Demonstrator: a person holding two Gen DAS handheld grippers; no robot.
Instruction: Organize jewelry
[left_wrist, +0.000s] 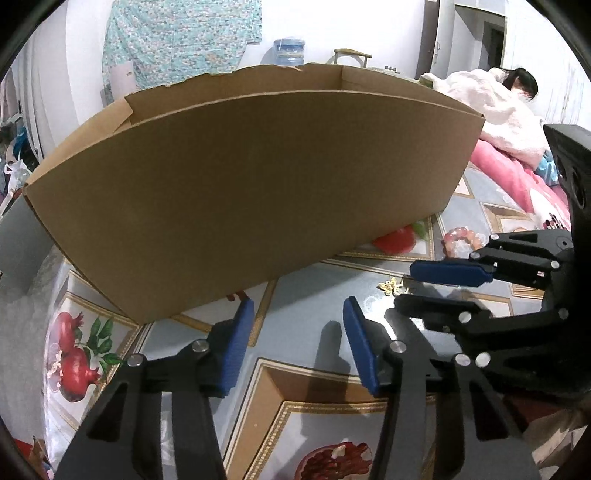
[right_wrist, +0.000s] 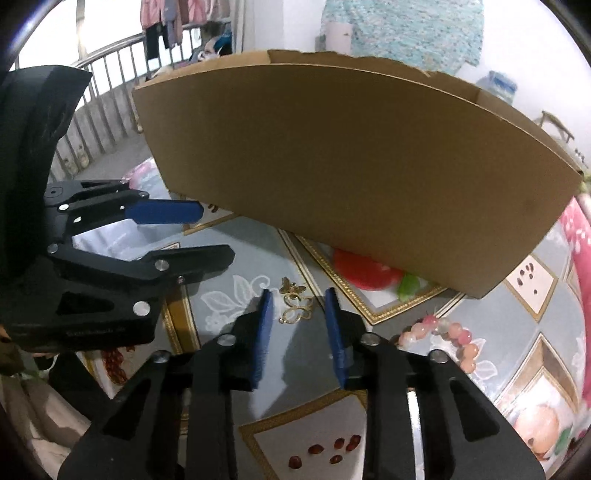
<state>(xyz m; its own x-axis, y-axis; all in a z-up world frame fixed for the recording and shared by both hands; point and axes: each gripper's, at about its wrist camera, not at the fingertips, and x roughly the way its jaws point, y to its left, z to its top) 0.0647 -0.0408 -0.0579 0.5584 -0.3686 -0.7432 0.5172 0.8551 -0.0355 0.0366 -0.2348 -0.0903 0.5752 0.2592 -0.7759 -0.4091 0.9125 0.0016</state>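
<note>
A gold butterfly-shaped ornament (right_wrist: 295, 303) lies on the patterned tablecloth just ahead of my right gripper (right_wrist: 298, 295), between its blue pads; the jaws stand open and empty. It also shows in the left wrist view (left_wrist: 390, 286). A pink bead bracelet (right_wrist: 445, 336) lies to the right of it, also in the left wrist view (left_wrist: 461, 240). My left gripper (left_wrist: 298, 310) is open and empty near the front wall of a cardboard box (left_wrist: 236, 192). The right gripper (left_wrist: 436, 286) reaches in from the right there.
The open cardboard box (right_wrist: 362, 166) stands right behind the jewelry and fills the middle of both views. The tablecloth (left_wrist: 306, 291) has fruit prints. A person in pink (left_wrist: 498, 110) lies at the far right. A railing (right_wrist: 103, 96) is at the far left.
</note>
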